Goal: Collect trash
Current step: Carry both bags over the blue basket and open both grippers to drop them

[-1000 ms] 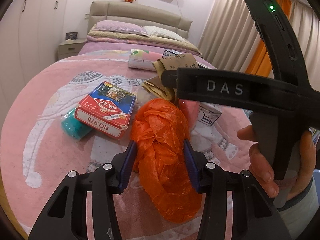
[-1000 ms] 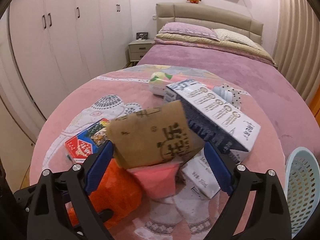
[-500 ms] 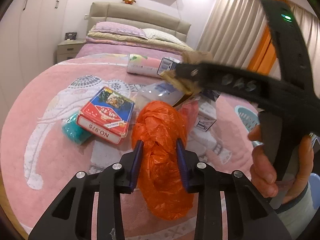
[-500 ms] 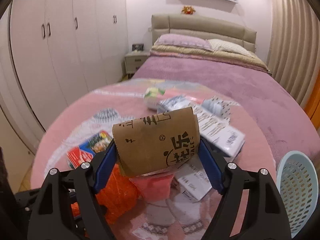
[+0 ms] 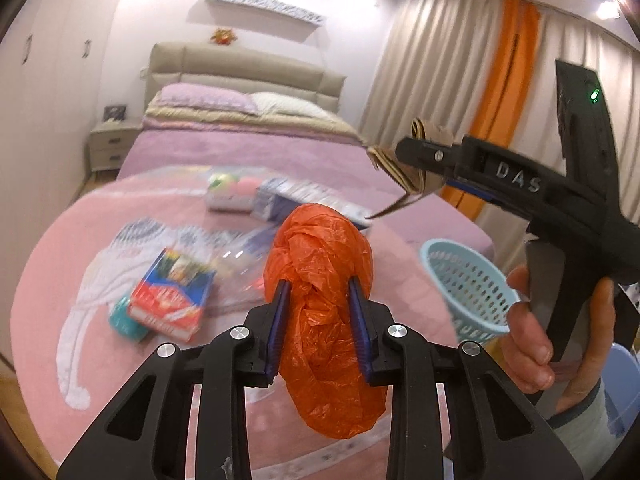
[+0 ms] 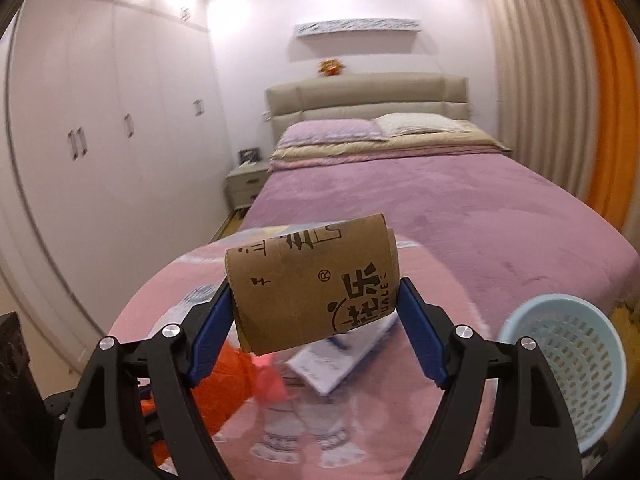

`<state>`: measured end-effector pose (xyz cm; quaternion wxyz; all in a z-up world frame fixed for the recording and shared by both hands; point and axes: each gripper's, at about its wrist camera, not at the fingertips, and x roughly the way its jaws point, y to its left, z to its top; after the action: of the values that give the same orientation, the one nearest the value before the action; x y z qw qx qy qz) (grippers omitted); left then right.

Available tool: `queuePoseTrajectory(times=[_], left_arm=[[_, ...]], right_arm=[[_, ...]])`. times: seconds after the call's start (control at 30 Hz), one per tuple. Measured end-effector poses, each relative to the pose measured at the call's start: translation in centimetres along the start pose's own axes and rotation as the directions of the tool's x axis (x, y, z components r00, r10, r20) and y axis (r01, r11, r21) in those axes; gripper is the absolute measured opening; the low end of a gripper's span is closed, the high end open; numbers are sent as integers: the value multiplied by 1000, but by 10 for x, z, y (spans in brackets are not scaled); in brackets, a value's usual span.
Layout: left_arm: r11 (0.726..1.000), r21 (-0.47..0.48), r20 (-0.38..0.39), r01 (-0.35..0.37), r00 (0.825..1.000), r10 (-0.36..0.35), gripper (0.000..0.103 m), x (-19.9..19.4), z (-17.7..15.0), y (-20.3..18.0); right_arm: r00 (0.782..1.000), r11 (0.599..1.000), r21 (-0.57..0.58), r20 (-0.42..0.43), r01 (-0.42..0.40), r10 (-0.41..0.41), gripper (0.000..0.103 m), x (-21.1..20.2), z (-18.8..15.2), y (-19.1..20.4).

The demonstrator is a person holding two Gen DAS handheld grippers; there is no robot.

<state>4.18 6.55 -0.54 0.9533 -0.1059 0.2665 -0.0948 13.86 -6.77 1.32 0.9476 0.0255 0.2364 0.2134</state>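
Note:
My left gripper [image 5: 319,296] is shut on a crumpled orange plastic bag [image 5: 324,300] and holds it above the pink blanket [image 5: 60,248]. My right gripper [image 6: 314,296] is shut on a folded brown cardboard piece [image 6: 316,286] with black print, raised above the bed; in the left wrist view the cardboard [image 5: 404,168] hangs from its fingers at upper right. A light blue perforated basket [image 6: 576,364] stands at the right; it also shows in the left wrist view [image 5: 468,284]. The orange bag shows at lower left in the right wrist view [image 6: 224,384].
On the blanket lie a red and blue box [image 5: 174,294], a teal item [image 5: 124,318] beside it, a white and blue carton [image 5: 296,200], a tissue pack [image 5: 232,192] and a white box [image 6: 340,354]. Wardrobes [image 6: 100,160] stand left, curtains [image 6: 560,100] right.
Both grippers closed on their items and lifted them off the blanket. The right gripper rose and swung right with the cardboard; the basket came into the left wrist view.

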Motion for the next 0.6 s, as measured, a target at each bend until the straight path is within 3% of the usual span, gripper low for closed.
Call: queuePoseTrajectory(times=[0.27,0.43,0.6], left_arm=[[991,99,23,85,996,-88,28,15,25,-53],[970,101,-19,221,975,-220,28,38,43,-87],[951,131,-39,282,960,-279,28,67,61,-122]], right_arm=[[991,980,155,28,122,-128,75,-34,4,-75],[981,946,262,-6,189,-194,75,-44,-2,-127],[956,896,337,-57,288,-286,75,-53,-19,-179]])
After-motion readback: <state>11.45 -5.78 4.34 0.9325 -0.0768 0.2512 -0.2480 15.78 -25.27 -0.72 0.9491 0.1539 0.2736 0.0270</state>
